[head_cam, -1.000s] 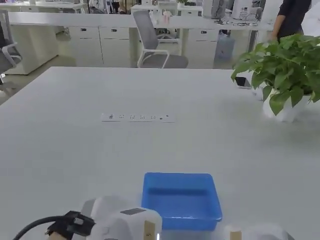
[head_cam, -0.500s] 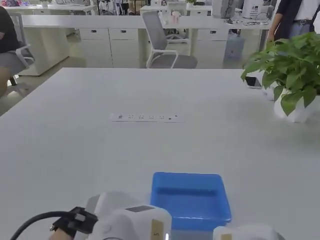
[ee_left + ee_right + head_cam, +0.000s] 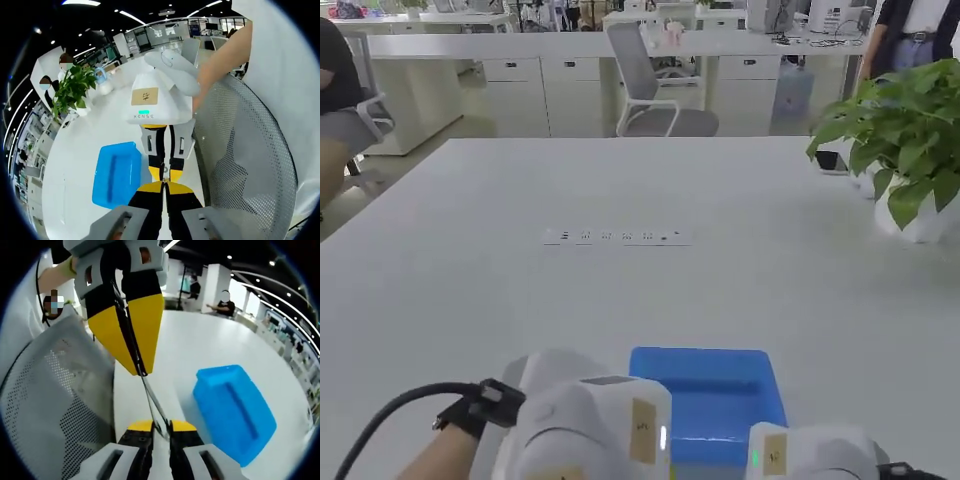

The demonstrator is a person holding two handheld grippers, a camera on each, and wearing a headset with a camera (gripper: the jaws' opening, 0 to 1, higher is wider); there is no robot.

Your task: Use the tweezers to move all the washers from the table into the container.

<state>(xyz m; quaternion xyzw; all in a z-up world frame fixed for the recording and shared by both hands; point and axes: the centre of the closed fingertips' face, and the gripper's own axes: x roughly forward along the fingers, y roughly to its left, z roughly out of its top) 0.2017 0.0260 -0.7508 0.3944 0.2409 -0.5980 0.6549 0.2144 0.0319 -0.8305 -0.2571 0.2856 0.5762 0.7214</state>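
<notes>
As seen from the head view, blue rectangular plastic container (image 3: 708, 392) near centre, empty; tiny specks (image 3: 620, 237) far off, perhaps washers. Left gripper view: left gripper (image 3: 165, 186) meeting right gripper (image 3: 165, 174). Right gripper view: thin metal tweezers (image 3: 150, 395) clamped in both. Nothing transferred yet.

A container (image 3: 715, 390) sits on the table (image 3: 470, 300) close to its near edge, a little right of centre. Farther back, mid-table, a socket strip (image 3: 618, 236) runs left to right. A plant (image 3: 905, 140) stands on the table at the far right, with a phone (image 3: 830, 160) just left of it. Behind the table is a chair (image 3: 655, 85), then desks (image 3: 470, 45). On the near side of the container, the left gripper (image 3: 136, 367) and right gripper (image 3: 167, 175) meet tip to tip, with tweezers (image 3: 150, 395) running between their jaws.
</notes>
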